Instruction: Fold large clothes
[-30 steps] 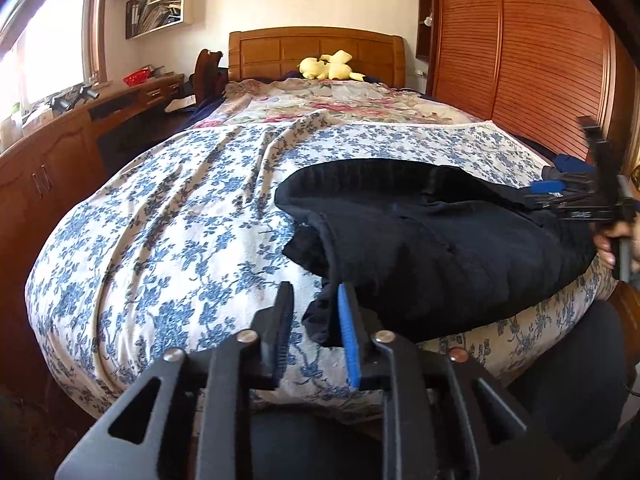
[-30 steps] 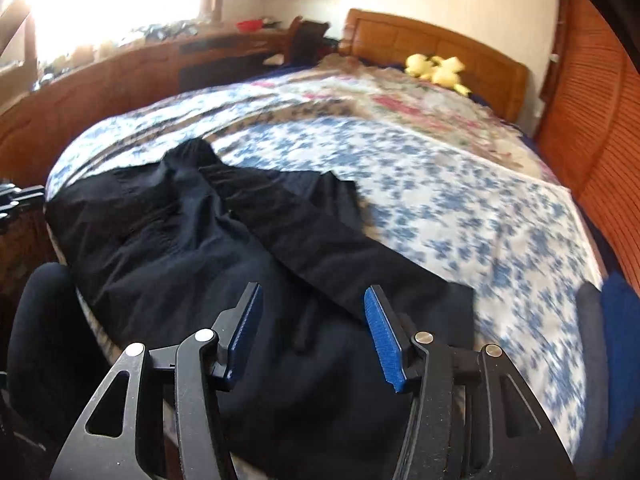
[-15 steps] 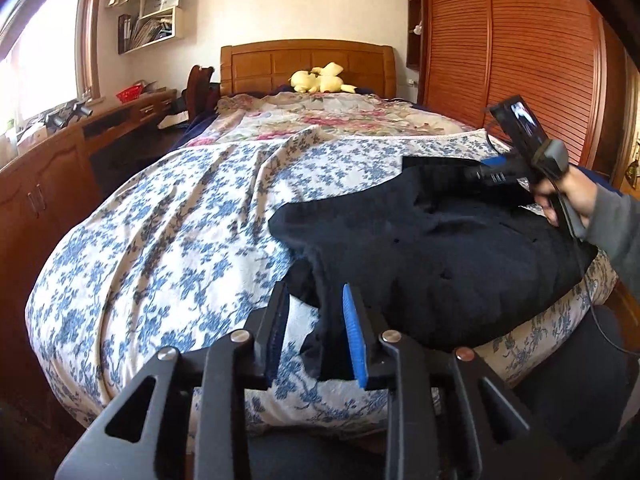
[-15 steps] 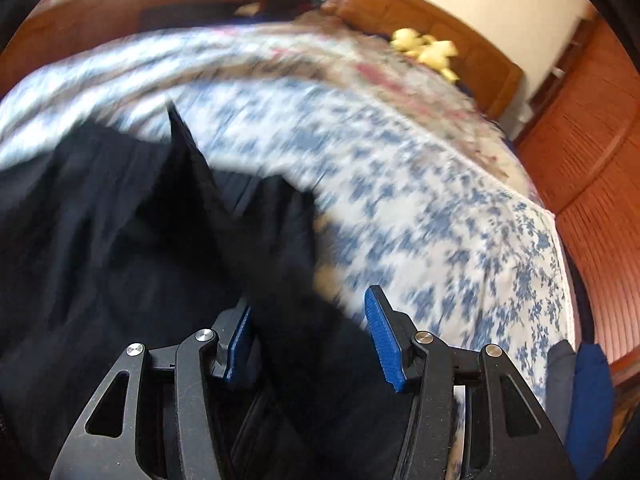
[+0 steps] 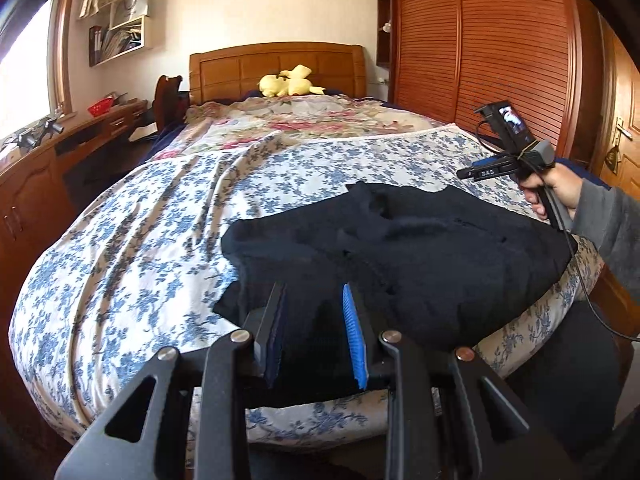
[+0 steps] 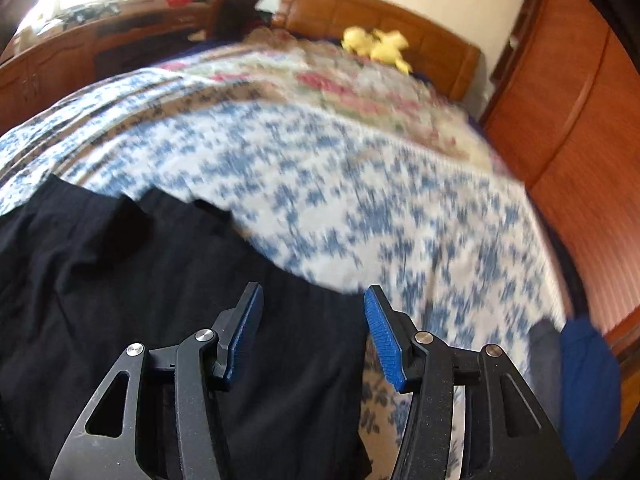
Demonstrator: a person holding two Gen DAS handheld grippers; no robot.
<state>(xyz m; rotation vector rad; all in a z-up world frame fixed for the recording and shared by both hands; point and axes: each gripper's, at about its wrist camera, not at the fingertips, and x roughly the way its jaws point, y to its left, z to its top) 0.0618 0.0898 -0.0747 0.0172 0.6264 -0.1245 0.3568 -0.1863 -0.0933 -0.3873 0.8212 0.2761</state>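
Observation:
A large black garment [image 5: 420, 256] lies bunched near the foot of the bed, on the blue-flowered sheet [image 5: 140, 248]. My left gripper [image 5: 314, 328] is open, its fingers apart with a fold of the garment's near edge between them. My right gripper [image 6: 314, 332] is open above the garment [image 6: 120, 280], nothing held. In the left wrist view the right gripper [image 5: 476, 174] is held in a hand above the garment's far right side.
A wooden headboard [image 5: 280, 64] and a yellow plush toy [image 5: 288, 84] are at the far end. A louvred wooden wardrobe [image 5: 500, 48] runs along the right. A wooden desk [image 5: 48, 168] stands at the left. Blue folded cloth [image 6: 588, 372] lies at the bed's right edge.
My left gripper moved forward over the garment's near edge and opened wider. My right gripper dropped the sleeve it had carried and lifted away to the right. The garment now lies more folded.

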